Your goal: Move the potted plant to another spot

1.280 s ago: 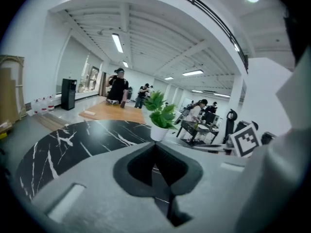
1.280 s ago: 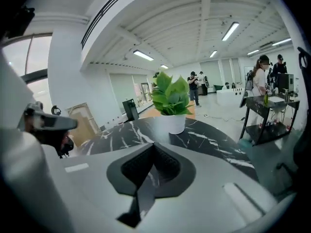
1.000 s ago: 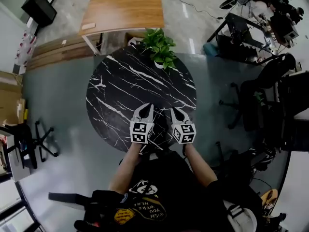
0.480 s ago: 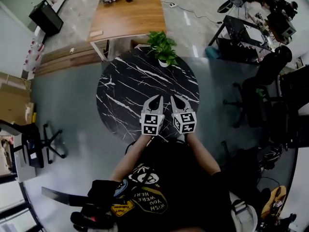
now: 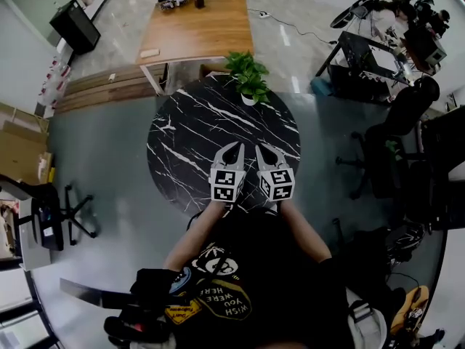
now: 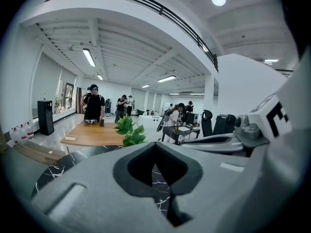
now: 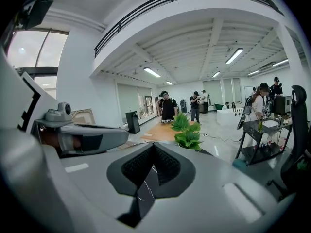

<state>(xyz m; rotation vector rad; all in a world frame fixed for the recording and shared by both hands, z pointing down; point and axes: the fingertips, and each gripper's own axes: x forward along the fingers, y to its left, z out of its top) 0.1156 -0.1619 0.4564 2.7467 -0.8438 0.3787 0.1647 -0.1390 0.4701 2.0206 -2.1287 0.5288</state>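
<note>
The potted plant point(image 5: 249, 78), green leaves in a small white pot, stands at the far edge of the round black marble table point(image 5: 182, 129). My left gripper point(image 5: 234, 146) and right gripper point(image 5: 261, 149) hover side by side over the table's near part, well short of the plant. Both are shut and hold nothing. In the left gripper view the plant point(image 6: 129, 131) shows beyond the closed jaws of the left gripper point(image 6: 155, 143). In the right gripper view the plant point(image 7: 187, 130) stands just right of the closed tips of the right gripper point(image 7: 154, 144).
A wooden table point(image 5: 196, 24) stands just behind the marble one, with a person point(image 6: 92, 106) at its far end. Office chairs point(image 5: 396, 137) and a black desk point(image 5: 363, 49) are to the right. Cardboard boxes point(image 5: 18, 140) lie at the left.
Both grippers have risen above the table's near edge, still side by side and shut. The plant has not moved.
</note>
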